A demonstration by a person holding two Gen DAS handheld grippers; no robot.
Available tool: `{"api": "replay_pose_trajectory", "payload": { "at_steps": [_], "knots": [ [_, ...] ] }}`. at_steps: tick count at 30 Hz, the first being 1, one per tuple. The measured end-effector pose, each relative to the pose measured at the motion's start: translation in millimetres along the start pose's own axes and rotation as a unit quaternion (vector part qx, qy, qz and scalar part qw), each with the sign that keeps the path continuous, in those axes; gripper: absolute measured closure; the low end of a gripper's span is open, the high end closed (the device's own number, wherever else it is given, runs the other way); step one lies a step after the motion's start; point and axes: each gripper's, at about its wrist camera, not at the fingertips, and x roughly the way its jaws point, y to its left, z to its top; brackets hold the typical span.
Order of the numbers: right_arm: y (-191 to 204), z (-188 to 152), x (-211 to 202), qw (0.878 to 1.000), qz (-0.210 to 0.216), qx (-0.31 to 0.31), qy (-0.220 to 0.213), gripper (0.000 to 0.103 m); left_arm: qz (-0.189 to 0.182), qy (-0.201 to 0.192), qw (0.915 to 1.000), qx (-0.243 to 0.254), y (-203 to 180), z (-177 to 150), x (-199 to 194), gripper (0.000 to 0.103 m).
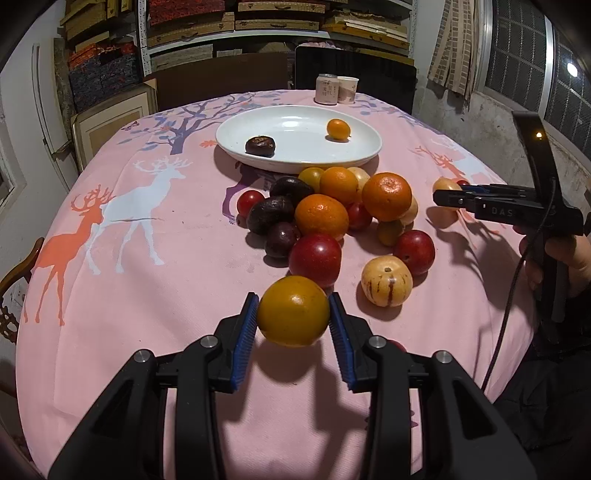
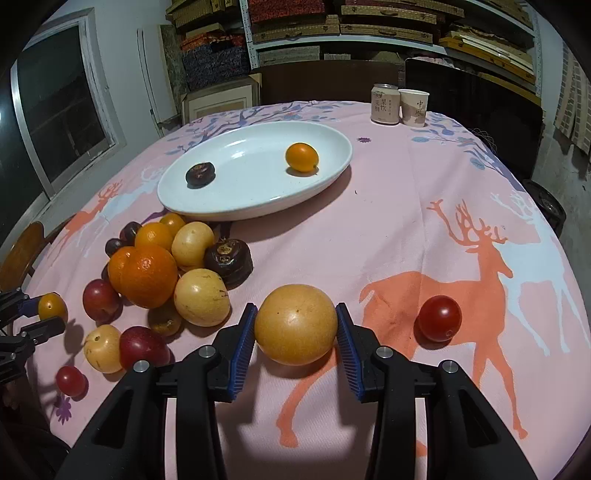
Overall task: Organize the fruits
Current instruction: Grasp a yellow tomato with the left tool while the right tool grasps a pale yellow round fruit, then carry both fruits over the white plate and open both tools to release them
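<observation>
My left gripper [image 1: 293, 314] is clamped on a yellow-orange fruit [image 1: 293, 311] near the table's [image 1: 147, 258] near edge. My right gripper [image 2: 295, 328] grips a pale yellow fruit [image 2: 295, 324], right of the fruit pile [image 2: 159, 273]; white plate [image 2: 258, 206] toward the far edge.

Home storeroom-like dining corner, round table [image 2: 369, 229] under pink deer-print cloth, metal shelves [image 1: 236, 33] stacked with flat boxes, barred window [image 1: 524, 55], bare worn walls
</observation>
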Motion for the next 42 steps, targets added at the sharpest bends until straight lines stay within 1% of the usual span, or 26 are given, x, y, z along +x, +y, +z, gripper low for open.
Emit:
{"api": "replay_pose_trajectory", "payload": {
  "at_steps": [5,7,11,14,17,20,23,26,30,32,33,35,37,38,42],
  "knots": [
    [3,6,-17,1.000,0.009,-0.002,-0.022,0.060,0.006,-0.012,0.9999,0.000,1,8,-5,0.066],
    [4,11,-25,0.999,0.012,-0.002,-0.033,0.060,0.009,-0.022,0.9997,0.001,1,18,-9,0.066],
    [3,31,-41,0.998,0.010,-0.008,-0.059,0.060,0.007,-0.048,0.9988,0.005,4,48,-17,0.066],
    [3,50,-49,0.997,0.013,-0.008,-0.075,0.060,0.004,-0.067,0.9977,0.007,6,82,-15,0.065],
    [8,74,-49,0.995,0.014,-0.016,-0.093,0.060,0.003,-0.072,0.9974,-0.003,12,122,1,0.065],
    [15,98,-35,0.994,0.014,-0.027,-0.101,0.060,0.006,-0.068,0.9976,-0.012,17,164,30,0.065],
    [23,118,-5,0.996,0.010,-0.036,-0.087,0.060,0.004,-0.045,0.9987,-0.024,21,197,70,0.065],
    [31,129,30,0.997,0.009,-0.045,-0.065,0.060,0.009,-0.018,0.9994,-0.030,22,218,115,0.065],
    [34,136,74,0.998,0.009,-0.047,-0.036,0.060,0.009,0.018,0.9992,-0.033,24,227,164,0.065],
    [38,137,89,0.998,0.011,-0.054,-0.025,0.059,0.018,0.026,0.9990,-0.032,26,227,175,0.062],
    [40,138,94,0.998,0.007,-0.058,-0.024,0.052,0.023,0.028,0.9988,-0.033,27,228,179,0.055],
    [42,137,92,0.997,-0.002,-0.061,-0.036,0.029,0.024,0.024,0.9988,-0.035,31,227,177,0.052],
    [41,136,82,0.997,0.004,-0.060,-0.048,0.029,0.029,0.017,0.9988,-0.034,34,222,167,0.046],
    [40,135,76,0.997,0.005,-0.057,-0.050,0.029,0.029,0.012,0.9989,-0.035,37,219,158,0.044],
    [29,121,41,0.997,0.004,-0.037,-0.068,0.029,0.018,-0.012,0.9992,-0.034,37,199,119,0.036]
  ]
}}
